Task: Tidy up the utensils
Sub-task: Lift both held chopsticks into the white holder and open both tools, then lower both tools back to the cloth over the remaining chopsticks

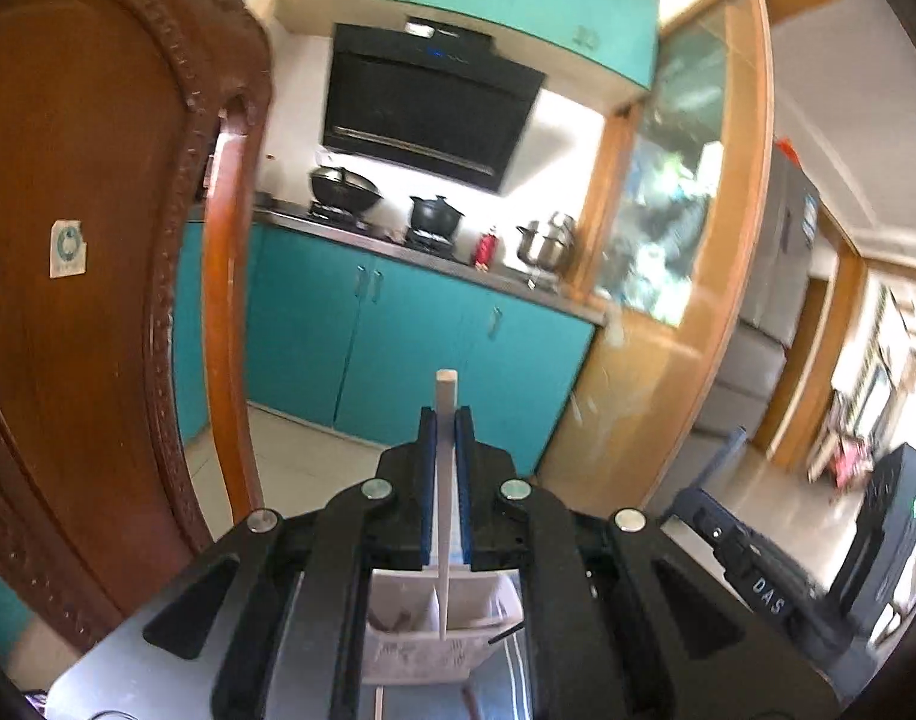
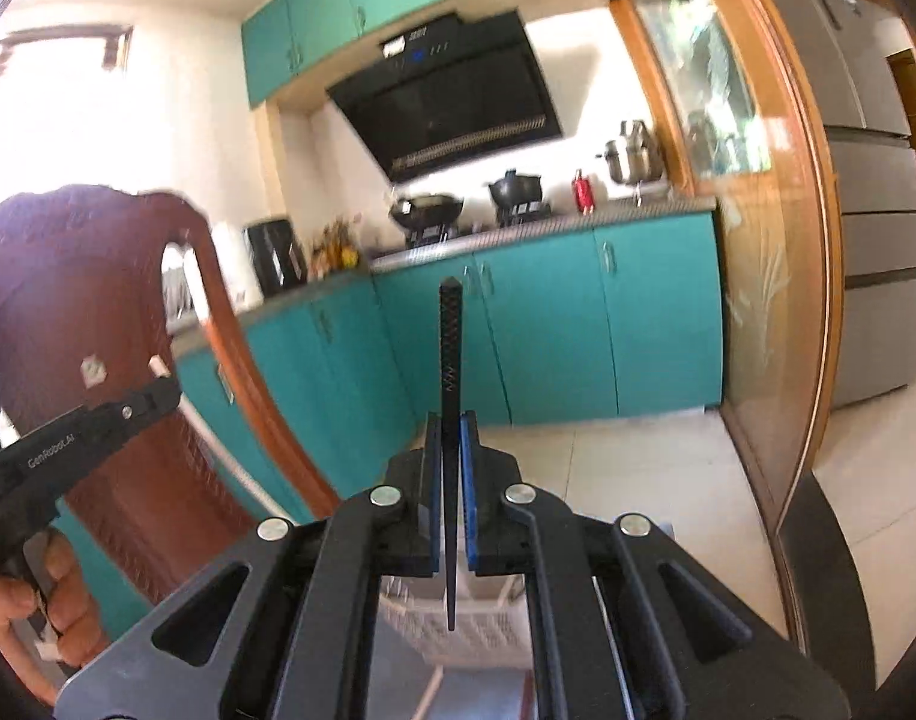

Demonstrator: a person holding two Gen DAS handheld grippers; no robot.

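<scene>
One white slotted basket sits on the bench below both my tongs. My left tongs are clenched on one pale chopstick, upright, its tip inside the basket. My right tongs grip one black chopstick, upright, above the basket.

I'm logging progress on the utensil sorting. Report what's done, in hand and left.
Done: brown utensils seem to sit in the white holder, though blurred. In hand: the left gripper is shut on a pale chopstick, the right gripper on a black chopstick, both tips above the holder. Left: lowering both in.
</scene>
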